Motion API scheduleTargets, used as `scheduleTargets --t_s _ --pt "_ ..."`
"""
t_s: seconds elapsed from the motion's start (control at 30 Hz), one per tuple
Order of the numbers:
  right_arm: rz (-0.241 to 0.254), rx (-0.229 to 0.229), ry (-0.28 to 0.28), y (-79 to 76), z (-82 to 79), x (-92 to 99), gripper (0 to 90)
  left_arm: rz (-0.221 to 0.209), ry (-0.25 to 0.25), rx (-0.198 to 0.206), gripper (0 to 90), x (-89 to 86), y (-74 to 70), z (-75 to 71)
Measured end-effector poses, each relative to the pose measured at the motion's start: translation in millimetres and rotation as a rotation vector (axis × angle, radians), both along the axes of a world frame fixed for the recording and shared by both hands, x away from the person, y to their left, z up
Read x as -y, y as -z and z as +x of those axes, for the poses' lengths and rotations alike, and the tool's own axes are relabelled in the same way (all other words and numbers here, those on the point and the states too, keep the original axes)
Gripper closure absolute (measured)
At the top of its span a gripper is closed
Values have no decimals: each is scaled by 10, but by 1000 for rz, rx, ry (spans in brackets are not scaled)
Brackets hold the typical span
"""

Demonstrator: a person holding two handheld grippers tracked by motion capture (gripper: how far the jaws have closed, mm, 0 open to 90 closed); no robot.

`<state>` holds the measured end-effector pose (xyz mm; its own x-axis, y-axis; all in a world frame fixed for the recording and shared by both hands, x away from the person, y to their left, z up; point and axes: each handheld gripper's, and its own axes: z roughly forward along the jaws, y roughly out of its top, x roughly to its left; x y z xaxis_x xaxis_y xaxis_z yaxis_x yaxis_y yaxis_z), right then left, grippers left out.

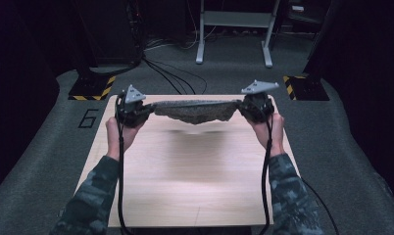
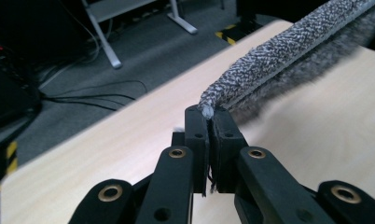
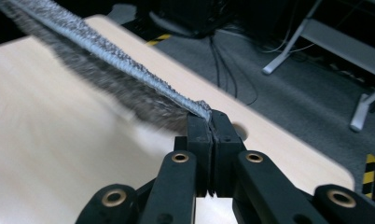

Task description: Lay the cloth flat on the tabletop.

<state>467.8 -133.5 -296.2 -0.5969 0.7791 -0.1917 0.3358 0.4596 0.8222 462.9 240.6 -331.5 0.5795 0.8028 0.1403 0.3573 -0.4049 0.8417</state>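
A speckled grey woven cloth (image 1: 197, 110) hangs stretched in the air above the far edge of the pale wooden table (image 1: 185, 186), held at its two ends. The left gripper (image 1: 148, 108), above the far left corner, has its black jaws pressed together on one tip of the cloth; in the left gripper view a small pale tuft of fabric (image 2: 207, 111) pokes out between the jaw tips. The right gripper (image 1: 241, 108), above the far right corner, is clamped on the other end in the same way, the cloth's hem (image 3: 129, 60) running away from its jaws in the right gripper view. The top edge of the cloth is taut and nearly level; its lower part sags in a shallow belly and looks blurred in all three views, so its folds and true outline are hard to make out. A faint smeared shadow (image 1: 195, 132) lies on the table beneath it. Camouflage sleeves (image 1: 89, 200) are cut off at the near edge of the high view.
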Motion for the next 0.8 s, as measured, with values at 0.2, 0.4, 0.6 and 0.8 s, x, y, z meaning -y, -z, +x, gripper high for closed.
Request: scheduleTargets --t_s 0.2,0.4,0.6,0.8 --pt "-37 -149 -39 813 -362 28 887 -18 36 -169 862 -23 788 -307" --pt "-6 -293 -32 1469 -676 117 884 -49 72 -279 844 -22 1234 -578" --pt "10 -330 -40 1582 -878 181 864 -93 102 -337 745 -82 1390 -851" --pt "24 -368 -52 1587 -1144 331 646 -142 98 -372 560 -245 1393 -1123"
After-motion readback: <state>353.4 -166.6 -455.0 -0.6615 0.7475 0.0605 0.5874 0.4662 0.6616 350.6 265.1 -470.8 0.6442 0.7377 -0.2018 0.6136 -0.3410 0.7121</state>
